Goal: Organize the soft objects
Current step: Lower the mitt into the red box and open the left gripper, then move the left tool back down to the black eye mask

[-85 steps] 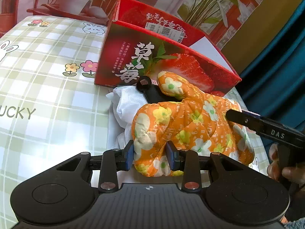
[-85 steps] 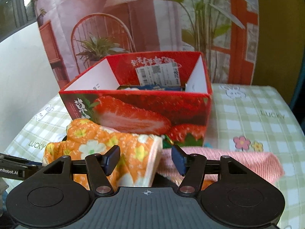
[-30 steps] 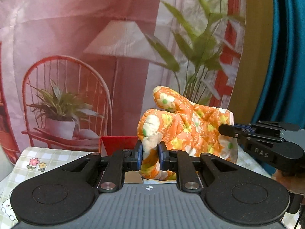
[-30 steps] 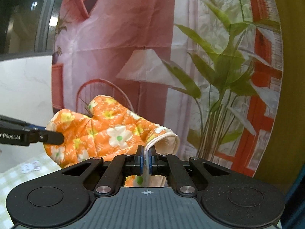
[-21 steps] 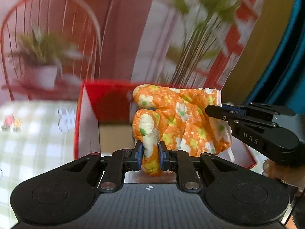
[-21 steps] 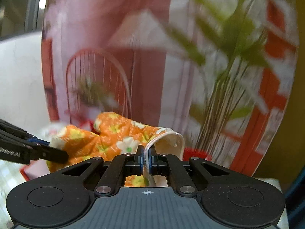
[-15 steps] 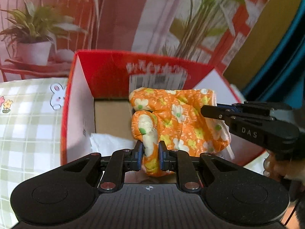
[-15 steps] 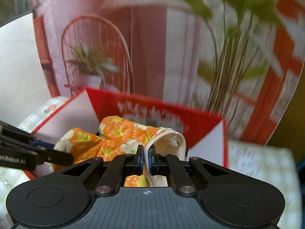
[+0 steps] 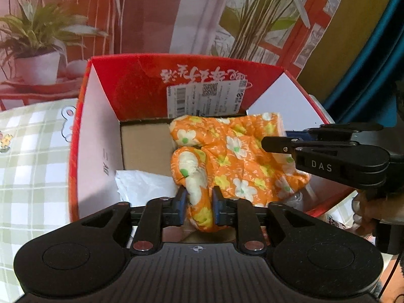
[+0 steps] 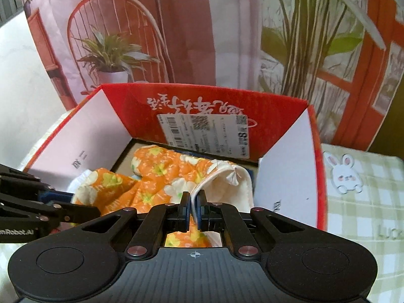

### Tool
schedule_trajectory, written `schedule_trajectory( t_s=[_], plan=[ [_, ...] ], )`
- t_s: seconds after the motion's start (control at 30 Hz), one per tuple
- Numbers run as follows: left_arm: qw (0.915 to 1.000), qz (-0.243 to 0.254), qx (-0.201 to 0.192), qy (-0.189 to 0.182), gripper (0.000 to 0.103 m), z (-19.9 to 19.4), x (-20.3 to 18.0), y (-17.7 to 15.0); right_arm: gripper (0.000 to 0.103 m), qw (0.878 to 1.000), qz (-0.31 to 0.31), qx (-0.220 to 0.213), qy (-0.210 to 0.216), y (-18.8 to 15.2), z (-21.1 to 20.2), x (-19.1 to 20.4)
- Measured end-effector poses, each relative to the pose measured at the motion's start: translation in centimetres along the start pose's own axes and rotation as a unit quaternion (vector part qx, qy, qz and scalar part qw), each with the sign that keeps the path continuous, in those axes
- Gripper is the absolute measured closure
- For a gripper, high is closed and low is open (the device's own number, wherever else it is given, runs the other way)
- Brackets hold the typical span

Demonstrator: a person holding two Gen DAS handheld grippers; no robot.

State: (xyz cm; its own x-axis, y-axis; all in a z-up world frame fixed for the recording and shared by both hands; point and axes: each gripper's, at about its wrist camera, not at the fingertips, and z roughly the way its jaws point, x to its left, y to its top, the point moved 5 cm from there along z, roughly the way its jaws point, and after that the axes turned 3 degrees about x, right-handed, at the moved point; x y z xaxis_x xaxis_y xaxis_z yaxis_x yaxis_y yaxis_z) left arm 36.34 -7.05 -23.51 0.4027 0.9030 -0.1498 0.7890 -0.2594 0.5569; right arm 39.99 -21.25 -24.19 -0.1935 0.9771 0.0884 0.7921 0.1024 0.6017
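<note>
both grippers held the mitt [image 9: 234, 156] inside the box [image 9: 96, 126]: left gripper [image 9: 199, 208] clamped its thumb end, right gripper [image 10: 193, 208] pinched the cuff, jaws closed.

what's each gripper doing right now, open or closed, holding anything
Left gripper: closed on the padded tip end of the orange floral oven mitt, inside the red box.
Right gripper: closed on the mitt's white cuff edge.

home-like tabletop: checked bunny tablecloth [image 10: 366, 202], printed room backdrop [image 10: 176, 38].
</note>
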Motion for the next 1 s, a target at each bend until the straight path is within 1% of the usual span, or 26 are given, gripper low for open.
schedule_trajectory(
  t_s=[0.03, 0.07, 0.1, 0.13, 0.17, 0.2, 0.23, 0.3, 0.33, 0.4, 0.43, 0.47, 0.5, 0.57, 0.6, 0.7, 0.83, 1.0],
  plan=[
    [1.0, 0.003, -0.005, 0.004, 0.063, -0.3, -0.1, 0.1, 0.084, 1.0, -0.007, -0.004, -0.009, 0.1, -0.2, 0.0],
    [0.9999, 0.009, -0.013, 0.007, 0.05, -0.7, -0.3, 0.1, 0.077, 1.0, -0.011, -0.009, -0.016, 0.2, -0.5, -0.1],
    [0.9996, 0.014, -0.021, 0.011, 0.042, -1.1, -0.4, 0.2, 0.072, 1.0, -0.013, -0.013, -0.023, 0.3, -0.8, -0.2],
    [0.9993, 0.019, -0.029, 0.015, 0.04, -1.5, -0.6, 0.3, 0.066, 0.999, -0.016, -0.019, -0.03, 0.4, -1.2, -0.3],
    [0.9988, 0.025, -0.035, 0.023, 0.035, -2.0, -0.8, 0.4, 0.061, 0.999, -0.019, -0.025, -0.035, 0.4, -1.6, -0.5],
    [0.9983, 0.028, -0.041, 0.029, 0.03, -2.3, -0.9, 0.4, 0.052, 0.998, -0.019, -0.034, -0.039, 0.5, -2.1, -0.6],
    [0.9977, 0.031, -0.048, 0.036, 0.028, -2.7, -1.1, 0.5, 0.048, 0.998, -0.019, -0.043, -0.041, 0.4, -2.7, -0.8],
    [0.9966, 0.033, -0.061, 0.044, 0.015, -3.5, -1.4, 0.5, 0.039, 0.997, -0.017, -0.057, -0.042, 0.4, -3.8, -1.1],
    [0.9961, 0.033, -0.067, 0.048, 0.012, -3.9, -1.5, 0.4, 0.036, 0.997, -0.017, -0.062, -0.043, 0.3, -4.3, -1.1],
    [0.9948, 0.033, -0.08, 0.054, 0.007, -4.8, -1.8, 0.2, 0.024, 0.996, -0.022, -0.078, -0.044, 0.1, -5.6, -1.1],
    [0.9942, 0.034, -0.084, 0.058, 0.006, -5.2, -2.0, 0.0, 0.014, 0.995, -0.025, -0.086, -0.045, -0.1, -6.2, -1.0],
    [0.9936, 0.035, -0.087, 0.063, 0.004, -5.6, -2.1, -0.2, 0.009, 0.994, -0.028, -0.097, -0.048, -0.3, -7.0, -0.9],
    [0.9929, 0.036, -0.09, 0.068, 0.003, -6.0, -2.2, -0.5, 0.001, 0.992, -0.029, -0.108, -0.05, -0.5, -7.6, -0.9],
    [0.9914, 0.036, -0.098, 0.079, 0.002, -6.8, -2.4, -1.1, 0.001, 0.99, -0.031, -0.125, -0.052, -1.0, -8.9, -0.7],
    [0.9908, 0.035, -0.1, 0.083, 0.0, -7.2, -2.5, -1.3, 0.001, 0.99, -0.03, -0.127, -0.051, -1.4, -9.4, -0.7],
    [0.9882, 0.035, -0.116, 0.094, 0.0, -8.4, -2.8, -2.3, 0.0, 0.989, -0.02, -0.136, -0.052, -2.4, -10.7, -0.5],
    [0.98, 0.043, -0.151, 0.122, 0.0, -10.2, -3.5, -3.9, 0.0, 0.987, 0.0, -0.153, -0.041, -4.1, -12.4, -0.2],
    [0.975, 0.058, -0.167, 0.135, 0.0, -11.3, -4.6, -5.9, 0.0, 0.986, 0.021, -0.164, -0.029, -6.6, -13.6, 0.4]
  ],
)
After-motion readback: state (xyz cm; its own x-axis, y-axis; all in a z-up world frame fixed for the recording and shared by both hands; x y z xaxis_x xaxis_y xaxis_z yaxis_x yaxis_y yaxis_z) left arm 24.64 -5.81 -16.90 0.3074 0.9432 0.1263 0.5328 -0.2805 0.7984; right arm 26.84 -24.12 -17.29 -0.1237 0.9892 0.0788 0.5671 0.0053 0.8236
